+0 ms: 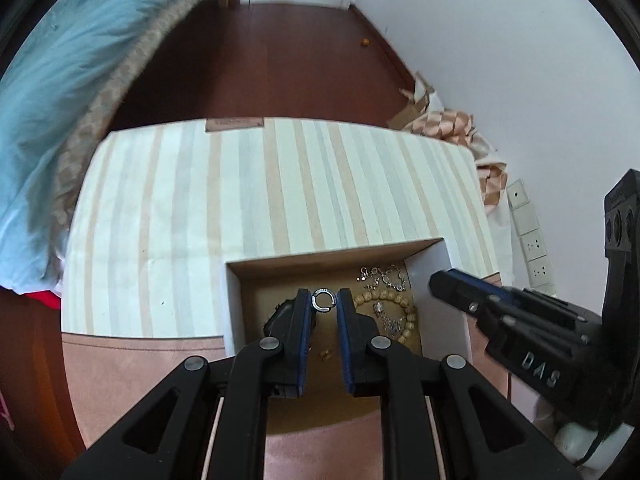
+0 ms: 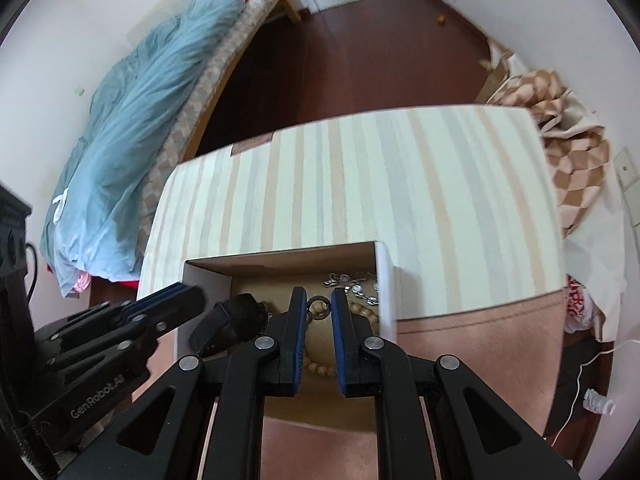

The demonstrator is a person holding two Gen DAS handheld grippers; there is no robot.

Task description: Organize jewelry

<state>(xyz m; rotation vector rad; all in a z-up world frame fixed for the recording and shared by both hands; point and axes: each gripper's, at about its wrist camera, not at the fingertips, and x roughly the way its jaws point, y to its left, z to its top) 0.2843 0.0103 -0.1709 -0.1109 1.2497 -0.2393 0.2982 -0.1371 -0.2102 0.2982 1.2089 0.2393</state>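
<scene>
Two hand-held grippers hover over an open cardboard box [image 1: 434,264] of jewelry set on a striped cloth [image 1: 280,184]. The left gripper [image 1: 324,302] holds a small silver ring [image 1: 323,301] pinched between its blue-padded fingertips, above the box floor. The right gripper [image 2: 319,306] appears to clamp a darker ring [image 2: 319,305] the same way, though the view is too tight to be sure the pads actually touch it.

Below them lie a wooden bead bracelet [image 1: 394,308], a silver chain bracelet [image 1: 384,278] against the far wall, and a black watch [image 2: 236,314] on the left side of the box.

The rings look light, rigid and slick; a hold across the outer rim, as here, seems likeliest to keep them from twisting or popping free. The chain will likely sag and tangle, so it is probably best lifted by one end. The beads are probably strung on elastic and should take a grip across a single bead.
</scene>
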